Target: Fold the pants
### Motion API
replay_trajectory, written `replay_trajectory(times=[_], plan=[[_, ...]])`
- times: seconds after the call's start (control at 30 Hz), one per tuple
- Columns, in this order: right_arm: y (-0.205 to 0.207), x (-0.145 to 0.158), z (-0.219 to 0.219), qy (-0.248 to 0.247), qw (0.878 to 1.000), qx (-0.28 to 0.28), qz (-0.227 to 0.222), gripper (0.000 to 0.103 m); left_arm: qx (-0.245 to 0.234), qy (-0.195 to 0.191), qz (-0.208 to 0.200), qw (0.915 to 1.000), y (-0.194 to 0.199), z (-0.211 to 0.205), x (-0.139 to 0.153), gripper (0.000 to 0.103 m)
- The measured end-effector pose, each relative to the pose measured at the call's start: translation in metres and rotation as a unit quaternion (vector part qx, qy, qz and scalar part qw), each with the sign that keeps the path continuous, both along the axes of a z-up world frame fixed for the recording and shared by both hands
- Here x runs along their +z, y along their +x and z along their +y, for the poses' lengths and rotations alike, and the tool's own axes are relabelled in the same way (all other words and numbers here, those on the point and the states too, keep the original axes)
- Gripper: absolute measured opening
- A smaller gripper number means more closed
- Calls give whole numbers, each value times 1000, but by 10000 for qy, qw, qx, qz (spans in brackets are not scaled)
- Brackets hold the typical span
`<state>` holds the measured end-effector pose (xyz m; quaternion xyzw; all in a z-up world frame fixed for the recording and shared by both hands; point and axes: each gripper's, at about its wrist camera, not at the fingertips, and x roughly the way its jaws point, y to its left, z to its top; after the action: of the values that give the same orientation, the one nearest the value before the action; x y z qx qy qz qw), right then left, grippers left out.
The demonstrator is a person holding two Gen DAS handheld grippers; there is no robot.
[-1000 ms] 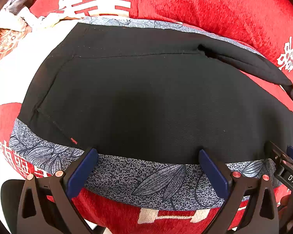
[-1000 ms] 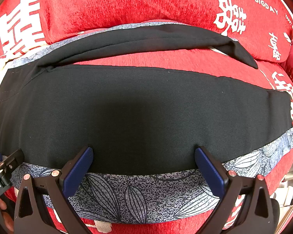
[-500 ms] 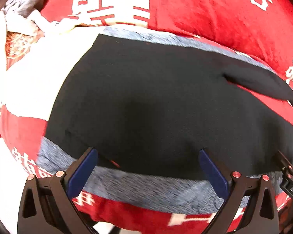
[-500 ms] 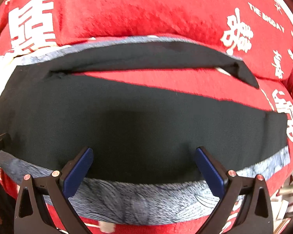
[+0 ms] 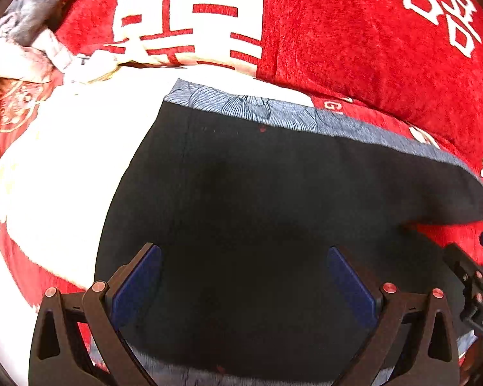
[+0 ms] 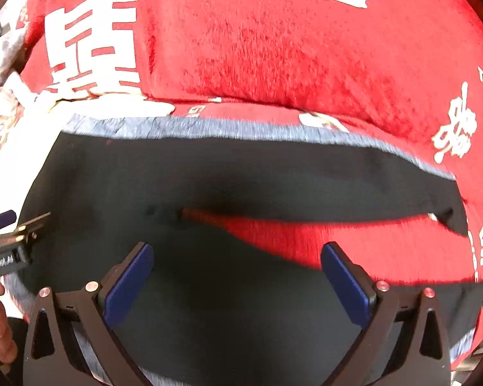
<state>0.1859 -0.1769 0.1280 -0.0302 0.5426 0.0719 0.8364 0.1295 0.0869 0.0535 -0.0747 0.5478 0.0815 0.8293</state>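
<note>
Black pants [image 5: 257, 193] with grey leaf-print side bands [image 5: 273, 112] lie flat on a red cushioned seat. In the right wrist view the pants [image 6: 209, 173] show two legs with a red gap between them. My left gripper [image 5: 243, 273] is open, its blue pads over the black cloth near the waist end. My right gripper [image 6: 236, 271] is open over the near leg, holding nothing. The right gripper's edge shows at the far right of the left view [image 5: 476, 289]; the left gripper's edge [image 6: 6, 251] shows at the left of the right view.
Red back cushions [image 6: 289, 48] with white characters stand behind the pants. A white patch of the seat cover [image 5: 64, 167] lies left of the waist. Crumpled grey and white cloth [image 5: 25, 38] sits at the far left corner.
Both grippers have moved forward over the pants, from the near grey band to above the black cloth. The jaws stay open.
</note>
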Motion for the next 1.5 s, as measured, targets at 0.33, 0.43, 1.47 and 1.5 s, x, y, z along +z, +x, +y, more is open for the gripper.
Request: replay_trajectory(times=[0.33, 0.43, 1.47, 1.5], plan=[[69, -26, 36, -19, 9996, 216, 184, 103, 43, 225, 162, 9996, 63, 16, -17, 103], [70, -32, 41, 22, 9993, 300, 215, 103, 91, 324, 124, 9994, 60, 14, -21, 103], [193, -109, 141, 667, 9049, 3975, 1366, 103, -315, 64, 59, 9995, 68, 12, -36, 103], [194, -115, 142, 617, 9016, 4044, 1408, 103, -321, 62, 62, 9994, 68, 12, -36, 103]])
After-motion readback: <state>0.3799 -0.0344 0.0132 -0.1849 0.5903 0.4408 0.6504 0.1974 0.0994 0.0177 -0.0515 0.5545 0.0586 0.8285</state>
